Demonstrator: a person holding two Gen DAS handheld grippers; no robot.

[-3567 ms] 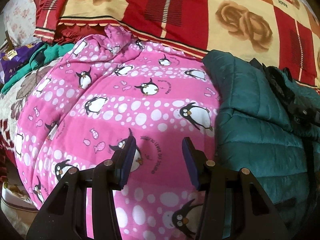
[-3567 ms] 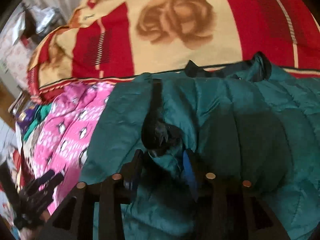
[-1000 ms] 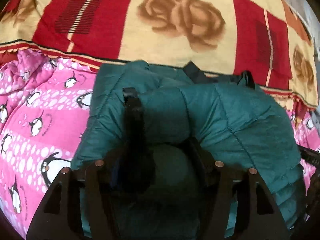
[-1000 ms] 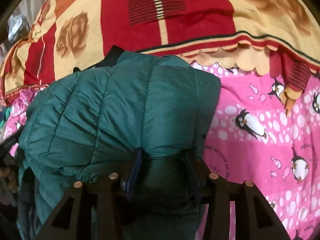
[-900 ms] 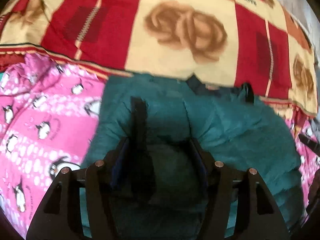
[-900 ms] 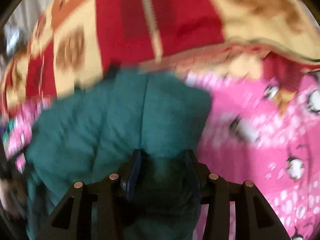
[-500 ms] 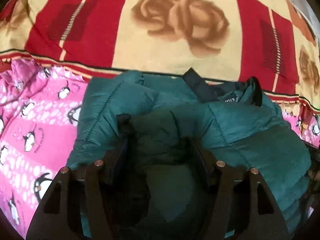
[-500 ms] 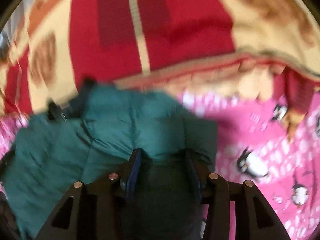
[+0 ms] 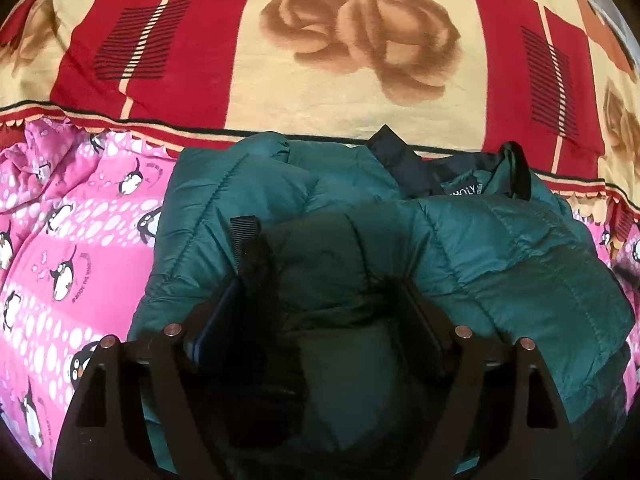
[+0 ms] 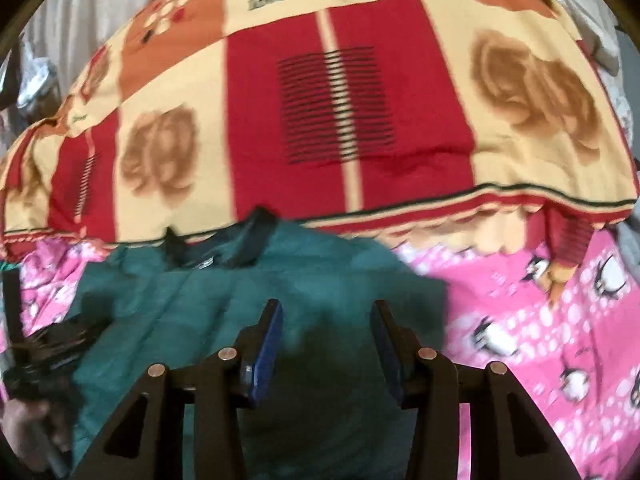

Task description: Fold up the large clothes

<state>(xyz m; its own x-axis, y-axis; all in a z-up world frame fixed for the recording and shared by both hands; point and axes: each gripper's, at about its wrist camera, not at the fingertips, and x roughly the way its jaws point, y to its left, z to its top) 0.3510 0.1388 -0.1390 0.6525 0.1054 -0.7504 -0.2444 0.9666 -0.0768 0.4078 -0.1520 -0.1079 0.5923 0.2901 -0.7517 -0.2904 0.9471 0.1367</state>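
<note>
A teal quilted puffer jacket [image 9: 500, 256] lies folded on the pink penguin sheet [image 9: 60, 240], its dark collar [image 9: 416, 168] toward the red and cream blanket. My left gripper [image 9: 316, 292] has its jaws wide apart around a thick fold of the jacket and a black cuff strap [image 9: 248, 248]; the fold hides both tips. In the right wrist view the jacket [image 10: 224, 296] lies below my right gripper [image 10: 326, 316], which is open with nothing between its blue pads [image 10: 266, 340].
The red, cream and orange rose blanket [image 9: 352, 40] covers the far side of the bed, and it also fills the right wrist view [image 10: 332, 92]. The left hand and its gripper [image 10: 36, 364] show at the far left of the right wrist view.
My right gripper has let go of the jacket fold and drawn back above it. The left gripper has brought its fold toward the collar and holds the same spread.
</note>
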